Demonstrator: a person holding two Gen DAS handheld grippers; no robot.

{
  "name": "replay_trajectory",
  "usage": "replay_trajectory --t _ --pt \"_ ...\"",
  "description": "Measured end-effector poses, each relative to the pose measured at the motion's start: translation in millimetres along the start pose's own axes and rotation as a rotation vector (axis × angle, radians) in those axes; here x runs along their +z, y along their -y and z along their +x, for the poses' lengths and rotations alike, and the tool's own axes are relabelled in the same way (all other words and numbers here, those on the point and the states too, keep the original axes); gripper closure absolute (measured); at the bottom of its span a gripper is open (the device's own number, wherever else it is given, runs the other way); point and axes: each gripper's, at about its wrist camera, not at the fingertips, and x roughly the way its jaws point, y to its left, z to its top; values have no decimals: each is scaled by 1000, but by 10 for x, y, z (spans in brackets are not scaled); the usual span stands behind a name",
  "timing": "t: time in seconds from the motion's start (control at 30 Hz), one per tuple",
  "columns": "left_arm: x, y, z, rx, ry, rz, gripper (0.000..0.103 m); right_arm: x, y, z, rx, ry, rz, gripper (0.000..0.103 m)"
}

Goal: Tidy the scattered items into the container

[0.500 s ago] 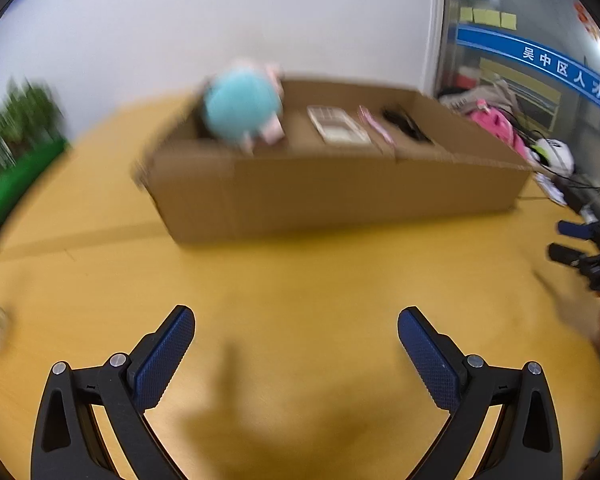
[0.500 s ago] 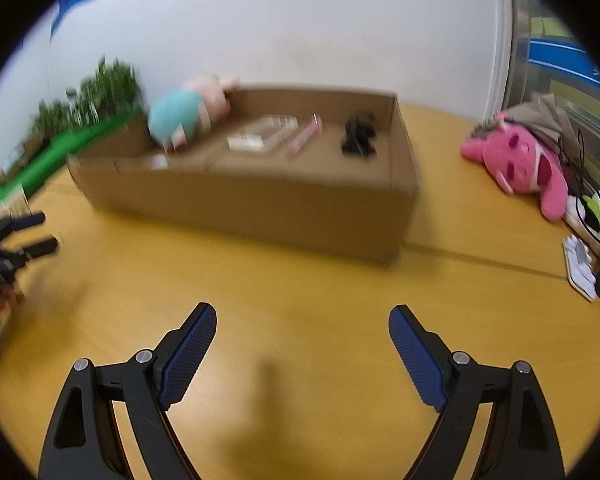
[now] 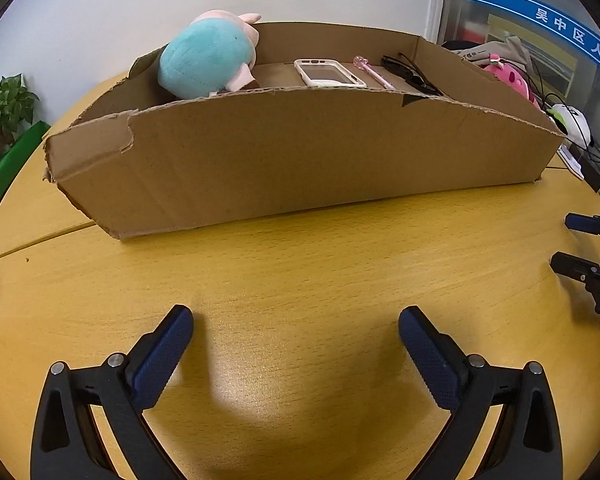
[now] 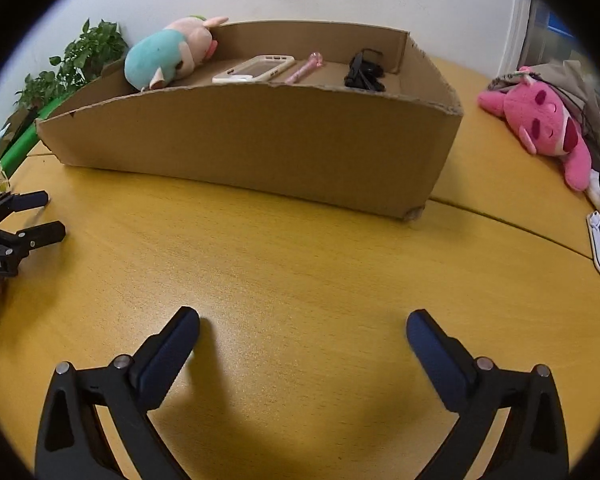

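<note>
- The left tongs [image 3: 296, 330] are spread wide with nothing between them, low over the yellow surface [image 3: 320, 264].
- The right tongs [image 4: 303, 332] are spread just as wide and hold nothing, beside the left ones.
- The cardboard box [image 3: 300, 152] stands on the surface beyond both.
- Inside it, from left to right, lie a teal and pink soft toy [image 3: 208, 60], a phone [image 3: 328, 73], a pink pen [image 3: 372, 70] and dark glasses [image 3: 410, 74].
- A pink soft toy [image 4: 540, 120] lies outside the box, on the surface to its right.
</note>
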Motion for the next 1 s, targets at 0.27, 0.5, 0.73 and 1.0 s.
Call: replay_trajectory --t 0.27,0.5,0.73,1.0 --pt "77 -18 14 1 -7 0 0 43 67 -3 29 3 -29 0" --pt "69 -12 14 2 -6 -1 0 128 97 63 8 6 -5 0" --pt "60 -10 11 2 -6 -3 0 147 92 86 -1 8 7 0" --pt "63 -7 14 3 -5 -3 0 172 110 115 -3 10 9 0"
